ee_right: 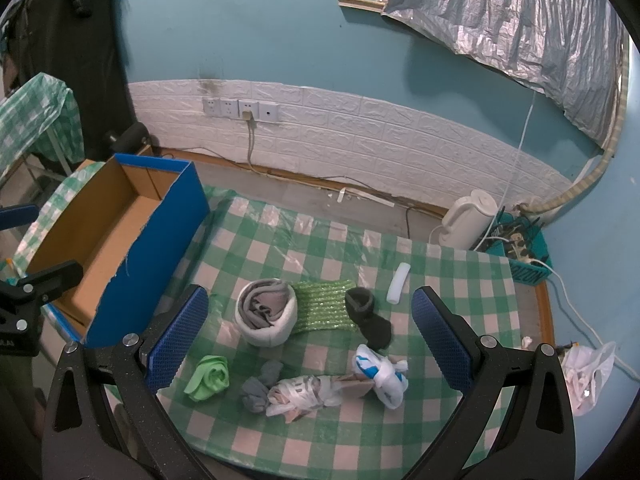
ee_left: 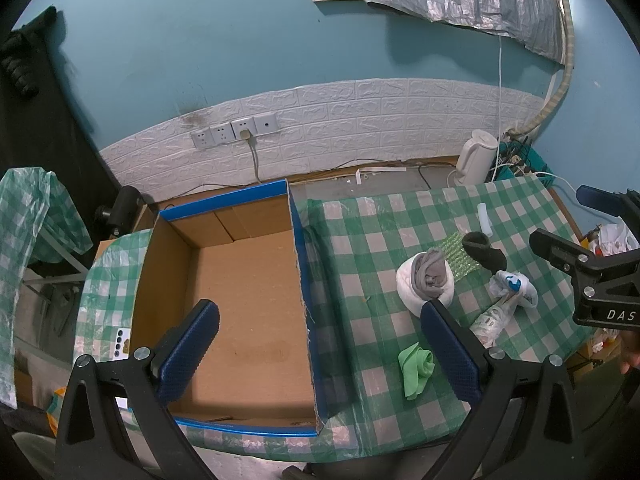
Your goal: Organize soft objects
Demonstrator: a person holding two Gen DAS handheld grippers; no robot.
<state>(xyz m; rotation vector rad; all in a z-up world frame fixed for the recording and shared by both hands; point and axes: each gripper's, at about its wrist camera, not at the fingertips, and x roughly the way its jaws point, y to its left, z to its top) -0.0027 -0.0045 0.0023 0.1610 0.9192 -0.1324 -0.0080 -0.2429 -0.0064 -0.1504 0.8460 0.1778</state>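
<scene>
The left gripper (ee_left: 320, 356) is hanging wide open and empty, low in the left wrist frame, straddling the right wall of the cardboard box (ee_left: 240, 300), which is sitting empty at centre-left. The right gripper (ee_right: 310, 344) is likewise gaping wide with nothing between its fingers, hovering over the checked tablecloth (ee_right: 440, 420) where the soft things are lying.

Just left of centre in the right wrist frame, a white and grey rolled bundle (ee_right: 266, 314) is standing beside a green sparkly mat (ee_right: 324, 310), with a black sock (ee_right: 368, 318) touching the mat's right edge. Lower down, a green cloth (ee_right: 210, 378), a small grey sock (ee_right: 260, 386) and knotted plastic bags (ee_right: 340, 384) are clustered together; a white foam piece (ee_right: 399, 283) is lying apart, upper right.

All of these look light and limp, likely to sag or unroll when lifted. Pinching each at its thickest fold or knot, closing fully, would probably be holding best; the bags may be slipping.
</scene>
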